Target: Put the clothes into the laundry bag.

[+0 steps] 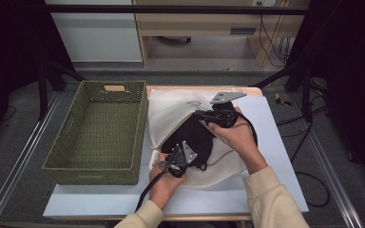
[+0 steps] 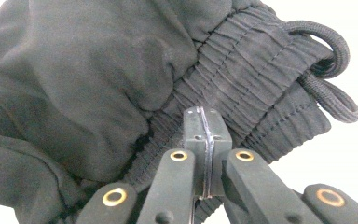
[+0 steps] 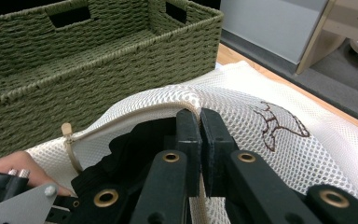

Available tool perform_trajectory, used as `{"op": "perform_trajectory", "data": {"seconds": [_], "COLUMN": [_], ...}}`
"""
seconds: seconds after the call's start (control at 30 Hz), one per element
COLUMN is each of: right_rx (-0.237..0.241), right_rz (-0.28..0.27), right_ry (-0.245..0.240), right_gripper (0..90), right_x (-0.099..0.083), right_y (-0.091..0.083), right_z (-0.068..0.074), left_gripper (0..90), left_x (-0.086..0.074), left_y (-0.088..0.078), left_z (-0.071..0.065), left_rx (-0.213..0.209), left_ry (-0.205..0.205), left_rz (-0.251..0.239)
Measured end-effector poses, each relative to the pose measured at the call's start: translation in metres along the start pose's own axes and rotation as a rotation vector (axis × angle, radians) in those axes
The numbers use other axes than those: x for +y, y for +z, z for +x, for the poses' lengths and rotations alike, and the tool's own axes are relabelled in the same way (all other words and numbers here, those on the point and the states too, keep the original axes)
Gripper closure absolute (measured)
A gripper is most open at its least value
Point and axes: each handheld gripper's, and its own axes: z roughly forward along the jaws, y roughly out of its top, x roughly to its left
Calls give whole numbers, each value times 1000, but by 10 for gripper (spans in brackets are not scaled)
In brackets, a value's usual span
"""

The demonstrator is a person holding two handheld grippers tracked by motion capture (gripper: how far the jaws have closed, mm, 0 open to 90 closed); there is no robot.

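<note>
The table (image 1: 266,142) is seen from above and in front. The left gripper view is held very close against the black garment (image 2: 98,84). The right gripper view faces the green basket (image 3: 74,60), shared with the high view (image 1: 95,133), apparently from low down.

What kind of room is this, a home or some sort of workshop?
Probably a lab or recording studio: a table framed by metal rails, loose cables on the floor, and a person's hands working handheld grippers on laundry beside a basket.

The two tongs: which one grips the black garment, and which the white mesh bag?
The left tongs pinch the black garment at its gathered waistband; the right tongs clamp the white mesh bag at its opening edge.
</note>
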Motion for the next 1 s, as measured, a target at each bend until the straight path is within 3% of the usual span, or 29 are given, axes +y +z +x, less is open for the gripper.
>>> {"op": "perform_trajectory", "data": {"seconds": [0.47,1.0], "right_rx": [10,15], "right_rz": [22,22], "right_ry": [-4,-8], "right_gripper": [876,875], "right_x": [3,3], "right_y": [5,1], "right_z": [0,0], "left_gripper": [900,900], "left_x": [5,11], "left_y": [4,17], "left_z": [1,5], "left_rx": [8,48], "left_ry": [1,-6], "left_rz": [-2,-8]}}
